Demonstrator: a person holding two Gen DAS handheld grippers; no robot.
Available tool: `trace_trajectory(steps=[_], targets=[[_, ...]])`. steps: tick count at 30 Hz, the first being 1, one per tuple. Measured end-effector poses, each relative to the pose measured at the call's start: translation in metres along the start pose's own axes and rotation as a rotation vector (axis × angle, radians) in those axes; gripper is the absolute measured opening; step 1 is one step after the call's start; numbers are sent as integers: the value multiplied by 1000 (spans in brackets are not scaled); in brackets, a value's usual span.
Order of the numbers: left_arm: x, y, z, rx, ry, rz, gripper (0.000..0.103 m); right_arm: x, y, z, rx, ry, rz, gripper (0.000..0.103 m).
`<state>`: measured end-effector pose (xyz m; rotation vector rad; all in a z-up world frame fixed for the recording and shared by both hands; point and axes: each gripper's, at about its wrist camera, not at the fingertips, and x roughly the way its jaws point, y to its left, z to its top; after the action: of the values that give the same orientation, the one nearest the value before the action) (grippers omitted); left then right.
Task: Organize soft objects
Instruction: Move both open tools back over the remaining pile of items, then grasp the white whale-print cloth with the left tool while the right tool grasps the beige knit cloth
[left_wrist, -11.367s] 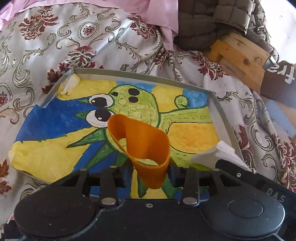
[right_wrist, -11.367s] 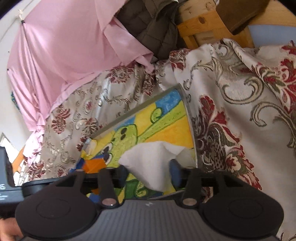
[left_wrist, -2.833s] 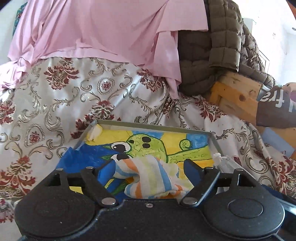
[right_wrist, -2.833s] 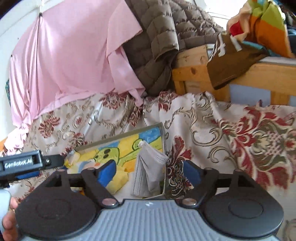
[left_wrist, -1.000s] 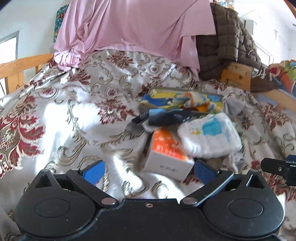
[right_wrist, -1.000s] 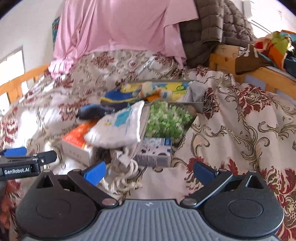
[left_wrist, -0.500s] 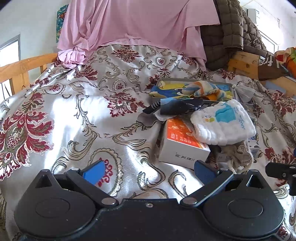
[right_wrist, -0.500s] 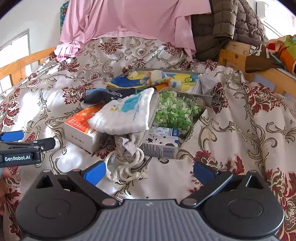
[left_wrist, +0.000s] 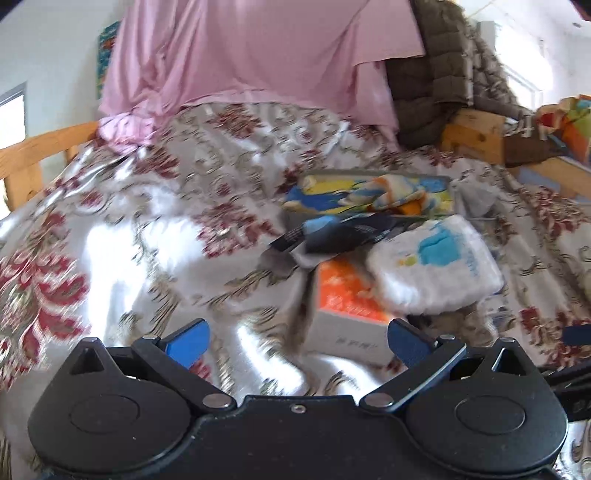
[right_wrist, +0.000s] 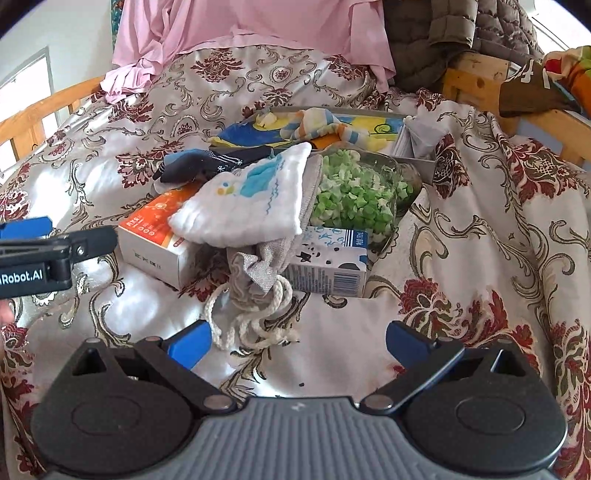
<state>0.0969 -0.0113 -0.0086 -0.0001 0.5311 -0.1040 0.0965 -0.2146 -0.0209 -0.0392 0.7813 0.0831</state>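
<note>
A pile lies on the floral bedspread. A white folded cloth with a blue print (right_wrist: 255, 199) (left_wrist: 436, 269) rests on an orange and white box (right_wrist: 155, 236) (left_wrist: 343, 306). Dark blue socks (right_wrist: 207, 164) (left_wrist: 340, 230) lie behind it. A grey drawstring bag with a white cord (right_wrist: 258, 284) hangs in front. Farther back, a tray with a cartoon picture (right_wrist: 236, 134) (left_wrist: 314, 192) holds a striped cloth (right_wrist: 317, 125) (left_wrist: 391, 190). A grey mask (right_wrist: 421, 138) hangs on the tray's right edge. My left gripper (left_wrist: 295, 339) is open and empty before the box. My right gripper (right_wrist: 297, 341) is open, empty, near the cord.
A clear bag of green bits (right_wrist: 354, 195) and a small blue and white carton (right_wrist: 328, 266) sit right of the cloth. Pink fabric (right_wrist: 258, 26) and a quilted jacket (right_wrist: 454, 33) drape behind. Wooden bed rails (right_wrist: 33, 118) flank the bedspread. My left gripper's side (right_wrist: 48, 254) shows at the right view's left.
Both grippers have pulled back from the tray, where the striped cloth and the mask now lie released. In the last half second the left gripper moved closer to the box; its view is blurred.
</note>
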Motion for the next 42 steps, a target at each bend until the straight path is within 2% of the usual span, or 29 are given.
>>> trace_trajectory(steps=[9,17,21,24,30,36,42], targets=[[12,-23,21,131,-7,-91,102,0,-3,1,27,-30,-14,102],[38,-41,55,121,19,-214,102,3,3,5,-10,-117,-32,102],[54,-53,65,119,69,-311,102,16,15,7,-82,-140,-44,102],[66,-64,69,113,110,-349,102,25,24,8,-145,-158,-55,102],[91,-78,75,85,186,-386,102,38,33,10,-229,-197,-57,102],[117,-84,82,20,294,-419,102,53,26,18,-203,-197,-48,102],[134,-77,87,-31,343,-384,91,59,20,21,-176,-200,-35,102]])
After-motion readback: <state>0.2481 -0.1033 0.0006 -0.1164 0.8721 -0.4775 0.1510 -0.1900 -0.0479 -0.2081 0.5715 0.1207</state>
